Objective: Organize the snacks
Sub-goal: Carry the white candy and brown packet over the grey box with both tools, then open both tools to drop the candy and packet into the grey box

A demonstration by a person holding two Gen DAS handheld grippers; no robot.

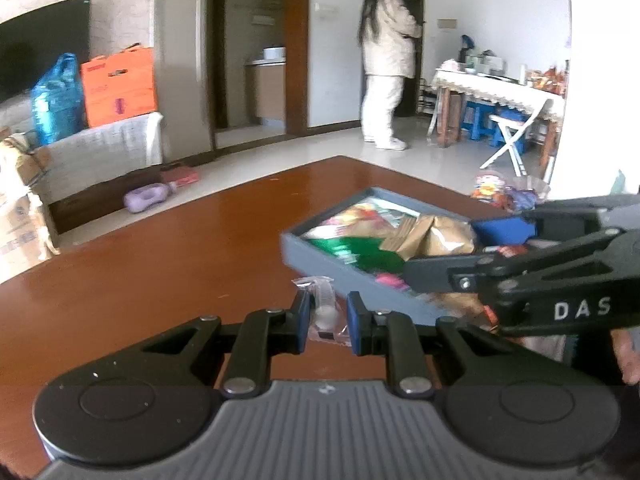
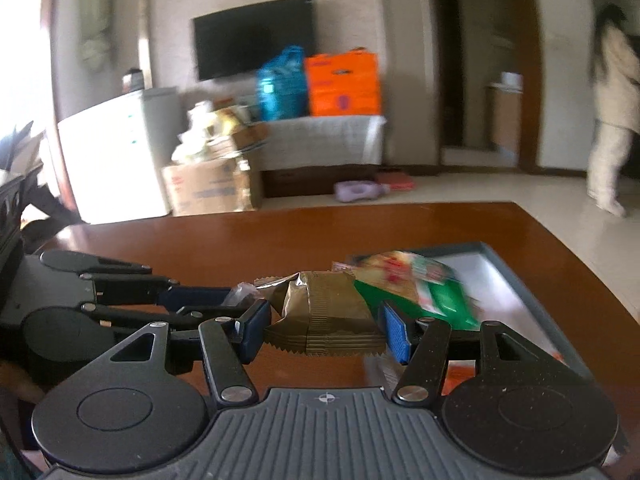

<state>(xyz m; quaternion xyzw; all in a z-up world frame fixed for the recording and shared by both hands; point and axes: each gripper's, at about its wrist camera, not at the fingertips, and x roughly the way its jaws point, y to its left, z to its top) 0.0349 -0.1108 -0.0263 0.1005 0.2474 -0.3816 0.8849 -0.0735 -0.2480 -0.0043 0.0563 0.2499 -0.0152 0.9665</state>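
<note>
**Two grippers, two snacks**

The left gripper [image 1: 328, 322] pinches a small clear packet [image 1: 325, 312] tight between its blue pads. The right gripper [image 2: 325, 330] squeezes a gold-brown snack bag [image 2: 320, 312] from both sides. Both snacks hang above the brown table [image 1: 160, 264]. Just past them sits the grey tray [image 1: 320, 258], full of snacks: a green bag [image 2: 440, 296], a yellow one, more gold ones. Far back, a person [image 1: 386, 64] in white stands by a door.

Two grippers: left gripper [image 1: 328, 322], right gripper [image 2: 324, 330]. One gray tray [image 1: 320, 258]. One gold snack bag [image 2: 324, 308]. One clear snack packet [image 1: 324, 304]. One green bag [image 2: 444, 300]. One counter [image 1: 160, 248]. One person [image 1: 386, 64].
</note>
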